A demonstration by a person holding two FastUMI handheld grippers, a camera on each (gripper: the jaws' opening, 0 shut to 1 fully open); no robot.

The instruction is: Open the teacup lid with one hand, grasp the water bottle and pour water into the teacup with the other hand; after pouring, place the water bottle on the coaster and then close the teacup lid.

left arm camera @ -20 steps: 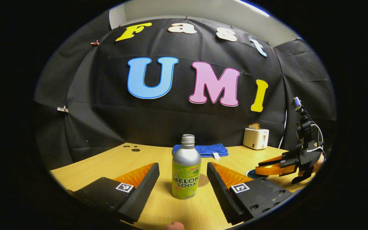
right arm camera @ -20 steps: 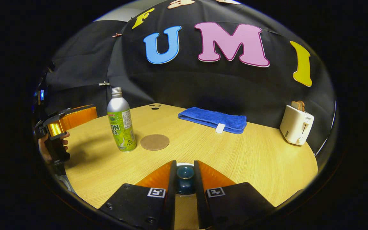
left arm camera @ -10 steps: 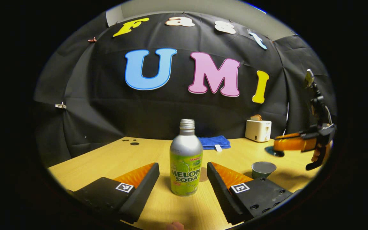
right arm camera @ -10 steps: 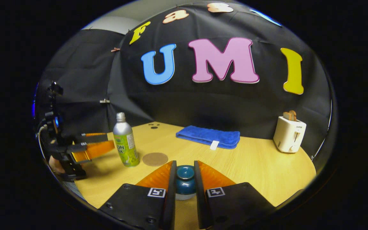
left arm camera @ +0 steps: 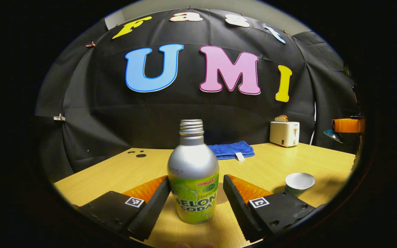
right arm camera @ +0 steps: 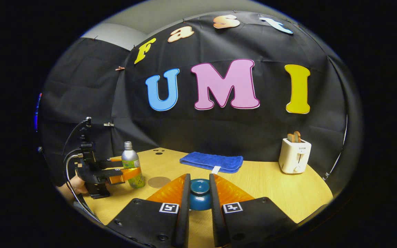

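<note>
A silver bottle with a green label (left arm camera: 193, 179) stands upright between the spread fingers of my left gripper (left arm camera: 196, 181), which is open. Behind it, a round brown coaster (left arm camera: 221, 193) peeks out. The teacup (left arm camera: 299, 182) sits uncovered to the right on the table. My right gripper (right arm camera: 199, 182) is shut on the teal teacup lid (right arm camera: 199, 195) and holds it in the air above the table. In the right gripper view, the left gripper (right arm camera: 129, 166) straddles the bottle (right arm camera: 128, 156), with the coaster (right arm camera: 159, 182) beside it.
A folded blue towel (right arm camera: 212, 162) lies at the back of the wooden table (right arm camera: 271, 186). A white toaster (right arm camera: 294, 156) with toast stands at the back right. A hand (right arm camera: 78, 184) holds the left gripper. The right gripper (left arm camera: 348, 125) hangs high at the right edge.
My right gripper has lifted the lid off the teacup and raised it. My left gripper has moved forward, so the bottle now stands between its fingers.
</note>
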